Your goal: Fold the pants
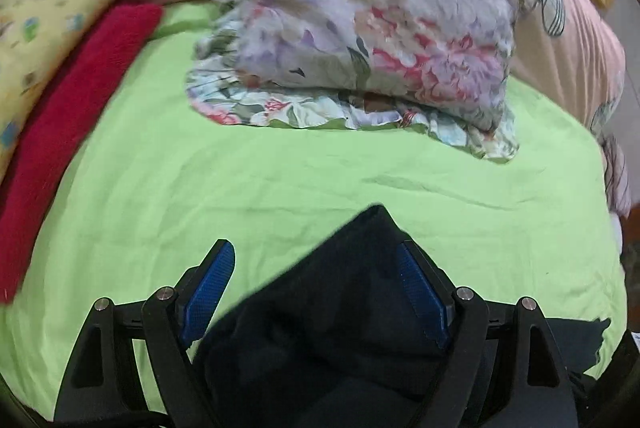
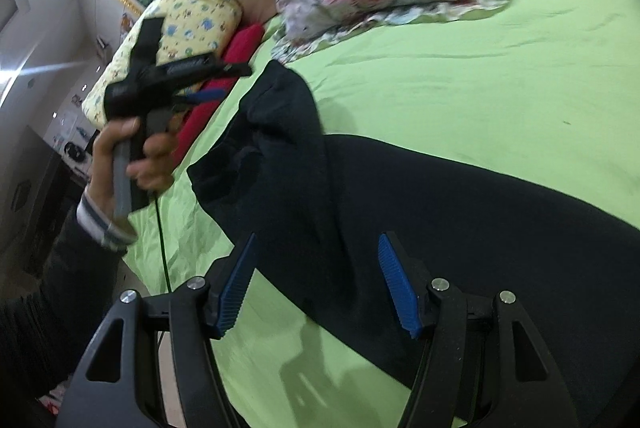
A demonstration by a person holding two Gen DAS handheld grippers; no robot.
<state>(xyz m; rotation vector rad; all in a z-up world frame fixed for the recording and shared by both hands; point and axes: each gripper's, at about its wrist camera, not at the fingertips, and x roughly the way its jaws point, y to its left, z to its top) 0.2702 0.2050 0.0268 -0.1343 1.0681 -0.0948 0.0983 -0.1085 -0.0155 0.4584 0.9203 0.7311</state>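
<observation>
- Pants: dark navy, spread across the near part of the green bedsheet; one end is raised and bunched toward the left gripper.
- Left gripper: fingers spread wide, blue pads apart; a peak of the dark fabric rises between them, against the right-side pad. Seen from the right wrist, it is held in the person's hand, up off the bed.
- Right gripper: fingers spread, dark fabric between the pads, nothing pinched.
- Floral pillow: at the far side of the sheet.
- Red cloth: along the sheet's left edge.
- Yellow patterned pillow: just beside the red cloth.
</observation>
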